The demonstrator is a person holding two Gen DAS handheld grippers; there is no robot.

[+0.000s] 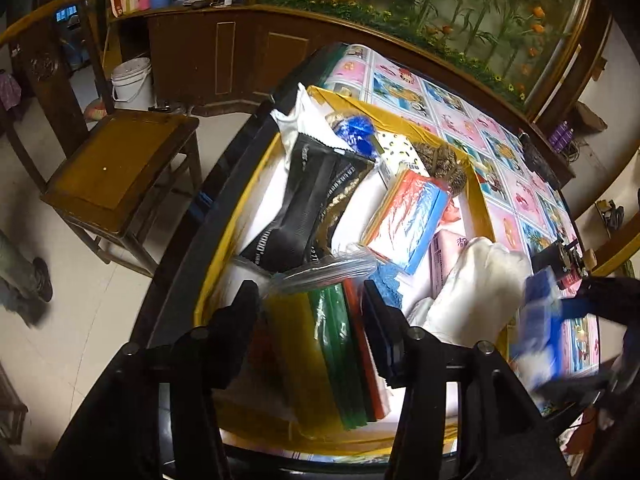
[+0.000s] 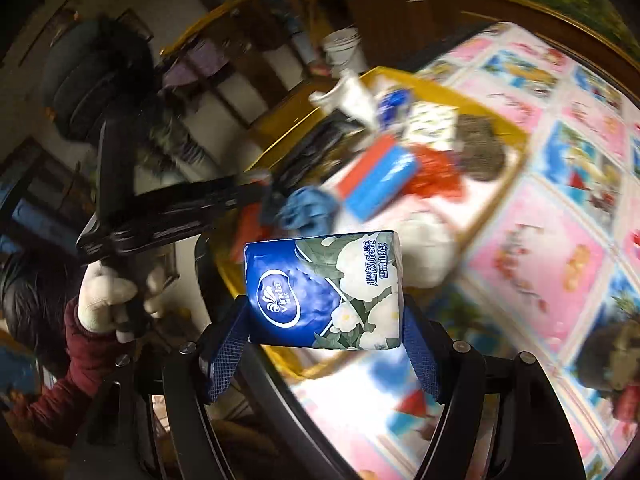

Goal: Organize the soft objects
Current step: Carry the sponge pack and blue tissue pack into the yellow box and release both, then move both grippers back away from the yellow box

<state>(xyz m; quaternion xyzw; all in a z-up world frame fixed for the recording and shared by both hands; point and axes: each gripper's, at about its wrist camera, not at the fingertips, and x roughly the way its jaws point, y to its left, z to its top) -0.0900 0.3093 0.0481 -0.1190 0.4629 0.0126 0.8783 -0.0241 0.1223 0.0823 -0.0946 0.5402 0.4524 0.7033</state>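
A yellow-rimmed box [image 1: 482, 200] on the table holds several soft packs: a black pouch [image 1: 304, 200], a red-and-blue tissue pack [image 1: 408, 220], a white bundle [image 1: 476, 296]. My left gripper [image 1: 312, 300] is closed on a clear bag of yellow, green and red sheets [image 1: 332, 356] at the box's near end. My right gripper [image 2: 324, 320] is shut on a blue Vinda tissue pack [image 2: 324, 292], held in the air beside the box [image 2: 436, 88]. That pack shows blurred in the left wrist view [image 1: 540, 320].
A pink-and-blue patterned cloth [image 1: 460, 120] covers the table. A wooden chair [image 1: 120, 168] and a white bucket [image 1: 132, 84] stand on the floor to the left. A wooden counter [image 1: 248, 48] runs behind. A person's gloved hand [image 2: 104, 296] holds the left gripper's handle.
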